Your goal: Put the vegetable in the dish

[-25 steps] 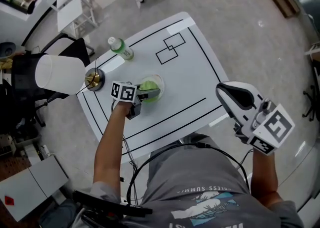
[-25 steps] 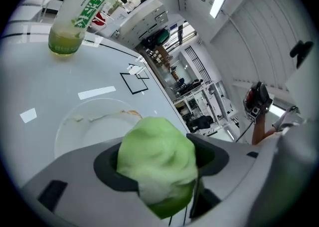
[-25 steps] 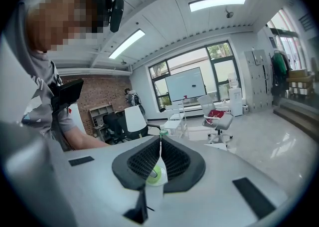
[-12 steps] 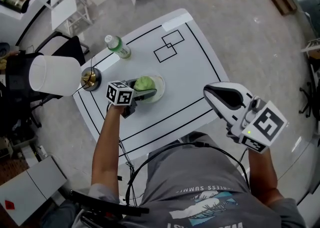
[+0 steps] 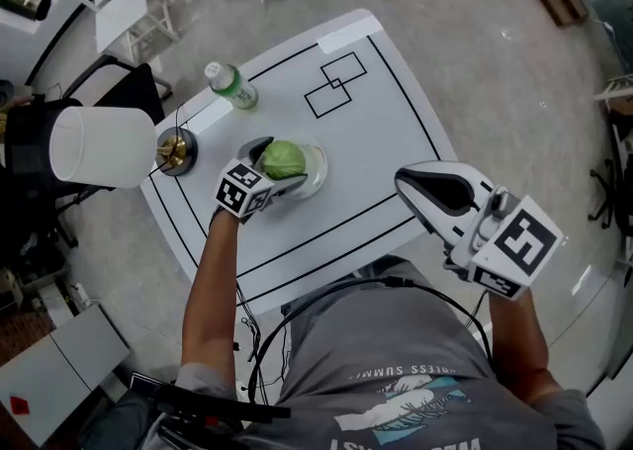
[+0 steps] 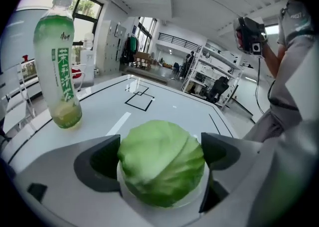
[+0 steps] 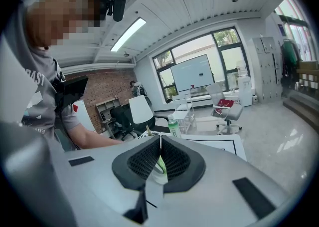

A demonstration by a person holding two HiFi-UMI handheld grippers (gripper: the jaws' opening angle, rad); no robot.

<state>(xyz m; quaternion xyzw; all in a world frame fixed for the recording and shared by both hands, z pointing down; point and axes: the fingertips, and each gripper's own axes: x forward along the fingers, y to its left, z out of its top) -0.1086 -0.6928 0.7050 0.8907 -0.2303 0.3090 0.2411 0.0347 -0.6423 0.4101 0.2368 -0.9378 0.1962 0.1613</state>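
A round green cabbage (image 5: 284, 158) rests in a clear shallow dish (image 5: 315, 175) near the middle of the white table. My left gripper (image 5: 280, 163) straddles it, one jaw on each side, and its jaws have just been opening. In the left gripper view the cabbage (image 6: 162, 166) fills the gap between the dark pads (image 6: 102, 158), sitting on the dish's rim (image 6: 124, 193); the left gripper (image 6: 160, 143) is open around it. My right gripper (image 5: 420, 183) hovers off the table's near right corner, shut and empty. The right gripper (image 7: 159, 147) shows its pads meeting.
A green drink bottle (image 5: 230, 87) stands at the table's far left, also in the left gripper view (image 6: 59, 71). A lamp with a white shade (image 5: 94, 146) and brass base (image 5: 178, 149) sits at the left edge. Black outlined squares (image 5: 336, 84) mark the far table (image 5: 386, 132).
The left gripper has rolled, its marker cube turning toward the camera, and its jaws have spread apart from the cabbage in the dish. The right gripper drifted slightly left and lower.
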